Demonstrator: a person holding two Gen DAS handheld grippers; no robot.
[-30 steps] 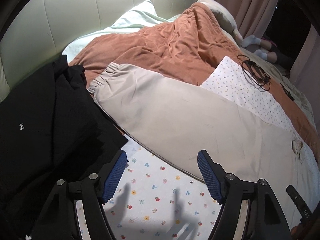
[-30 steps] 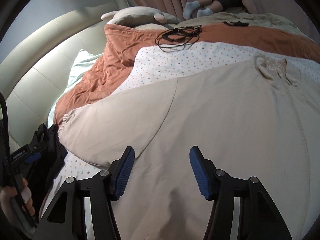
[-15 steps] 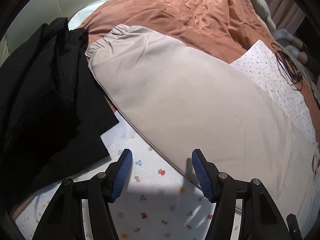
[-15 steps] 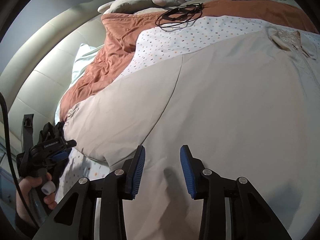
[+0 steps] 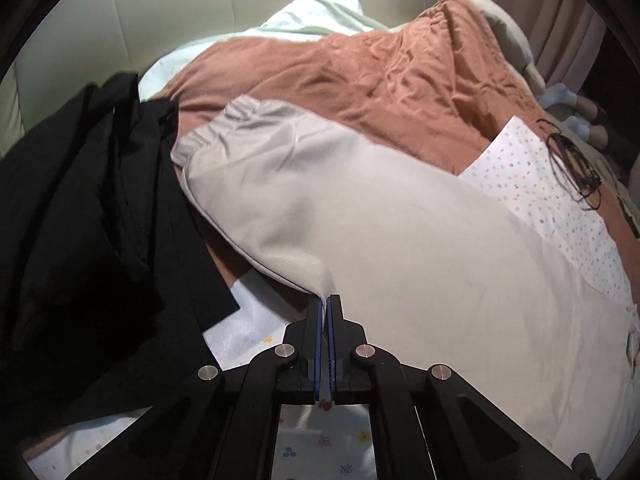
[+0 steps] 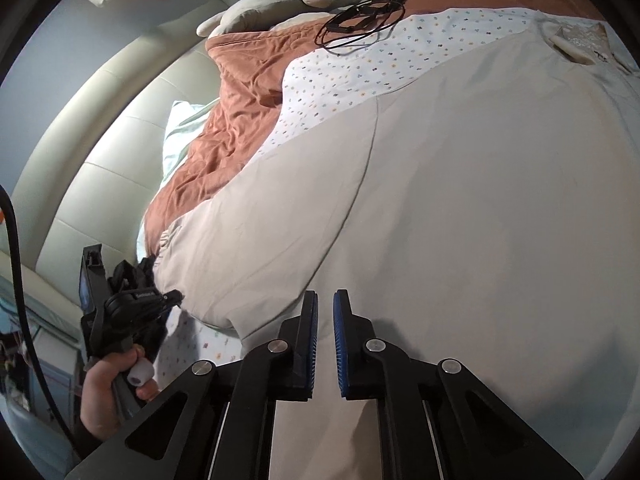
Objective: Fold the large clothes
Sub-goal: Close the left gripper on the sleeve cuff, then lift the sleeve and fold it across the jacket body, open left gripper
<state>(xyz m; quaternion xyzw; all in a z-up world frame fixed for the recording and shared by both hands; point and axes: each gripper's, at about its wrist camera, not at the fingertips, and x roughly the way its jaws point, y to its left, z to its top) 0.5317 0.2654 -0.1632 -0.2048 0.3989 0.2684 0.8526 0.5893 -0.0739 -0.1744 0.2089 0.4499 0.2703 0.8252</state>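
Left gripper [image 5: 325, 300] is clamped on the lower seam of the beige coat's [image 5: 400, 248] sleeve [image 5: 256, 168], jaws fully together with a fold of fabric pinched between the pads. That grip point looks chosen near the armpit, so lifting it should swing the whole sleeve over the body.

Right gripper [image 6: 326, 300] sits over the coat body near the side seam [image 6: 360, 184]. Jaws are nearly together with a thin gap showing; can't tell if any cloth is caught. Probably going for a pinch just beside the armpit to match the left.

Coat lies spread flat on the bed, collar [image 6: 580, 40] to the far right, elastic cuff [image 5: 192, 144] pointing at the headboard [image 6: 80, 152].

Edges and room:
- Black garment [image 5: 80, 220] touches the sleeve on the left side, cuff end right against it. A fold outward would snag it; inward is the clean direction.
- Floral sheet [image 5: 256, 328] is exposed under the sleeve edge, a small free strip.
- Brown duvet [image 5: 360, 72] bunched beyond the sleeve.
- Cable [image 6: 360, 20] lies on the sheet past the shoulder, apart from the coat.
- Coat body is wide and flat, so there's plenty of landing area for the sleeve.
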